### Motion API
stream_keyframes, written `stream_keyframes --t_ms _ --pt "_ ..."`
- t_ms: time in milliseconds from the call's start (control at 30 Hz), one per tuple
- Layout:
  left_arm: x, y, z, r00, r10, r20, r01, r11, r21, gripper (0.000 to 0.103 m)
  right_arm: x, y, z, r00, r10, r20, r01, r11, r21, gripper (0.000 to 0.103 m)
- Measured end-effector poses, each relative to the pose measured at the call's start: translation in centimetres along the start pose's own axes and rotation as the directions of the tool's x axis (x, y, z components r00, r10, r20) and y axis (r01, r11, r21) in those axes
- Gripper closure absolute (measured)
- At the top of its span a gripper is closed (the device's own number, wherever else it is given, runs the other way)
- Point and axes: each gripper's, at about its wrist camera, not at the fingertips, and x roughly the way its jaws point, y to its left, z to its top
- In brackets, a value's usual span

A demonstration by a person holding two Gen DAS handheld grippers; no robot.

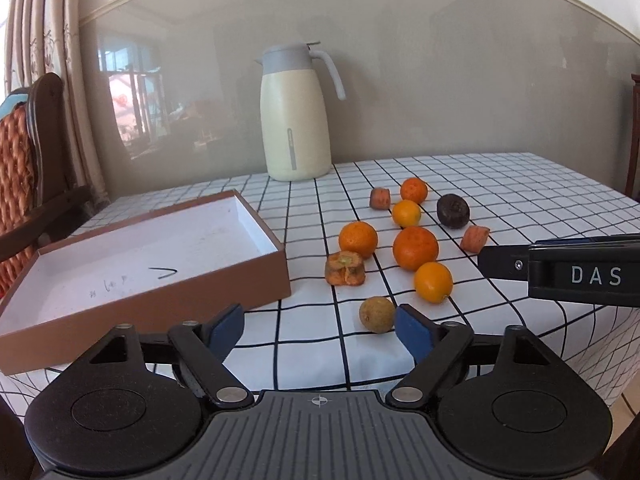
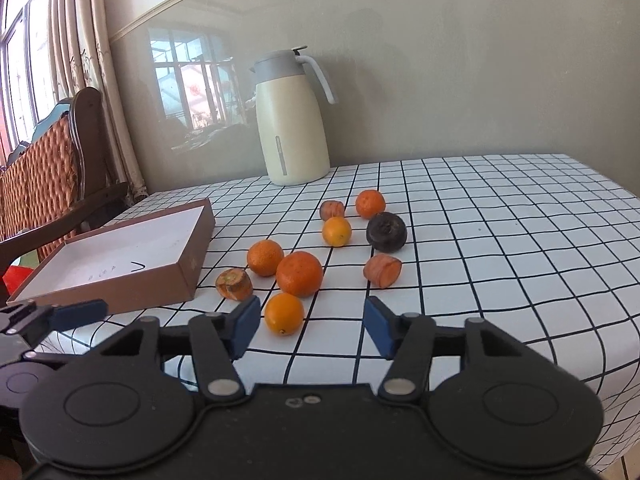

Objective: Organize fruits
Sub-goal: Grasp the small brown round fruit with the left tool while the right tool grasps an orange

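Observation:
Several oranges lie loose on the checked tablecloth, among them a large one and a yellow-orange one. With them are a dark round fruit, a small brownish-green fruit and orange-brown cut pieces. To the left sits a brown box, white inside, holding no fruit. My left gripper stands open, with the brownish-green fruit just beyond its right fingertip. My right gripper is open too. The yellow-orange fruit lies just ahead of its left pad, and nothing is pressed between the pads.
A cream thermos jug stands at the back by the wall. A wooden chair stands left of the table. The right gripper's side juts in over the table from the right. The front table edge runs just under both grippers.

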Motion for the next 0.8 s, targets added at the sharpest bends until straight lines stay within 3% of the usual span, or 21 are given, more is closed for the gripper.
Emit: stream_keyframes --t_ms 167,267,533,667,800 --pt "1.0 -0.4 -0.1 1.0 -0.001 -0.007 0.001 1.0 -0.018 0.022 0.3 0.5 -0.1 1.0 0.008 -0.012 -0.008 1.0 -0.029 0.058" --pt "1.1 -0.7 -0.3 1.0 -0.014 -0.007 0.014 1.0 -0.009 0.028 0.7 0.6 -0.1 0.999 0.021 -0.03 -0.022 0.999 -0.033 0.066" --pt "1.9 -1.4 -0.4 0.999 -0.036 -0.011 0.036 0.999 0.009 0.032 2.1 0.7 0.4 0.997 0.041 -0.068 -0.043 0.999 -0.028 0.066" --pt "2.6 -1.8 -0.3 0.999 -0.042 -0.016 0.042 0.999 0.007 0.049 2.8 1.1 0.9 0.996 0.042 -0.081 -0.046 0.997 -0.057 0.068" --pt "3.0 -1.9 -0.5 0.999 -0.043 -0.021 0.043 0.999 0.002 0.053 3.9 0.8 1.2 0.993 0.041 -0.108 -0.046 0.998 -0.043 0.069"
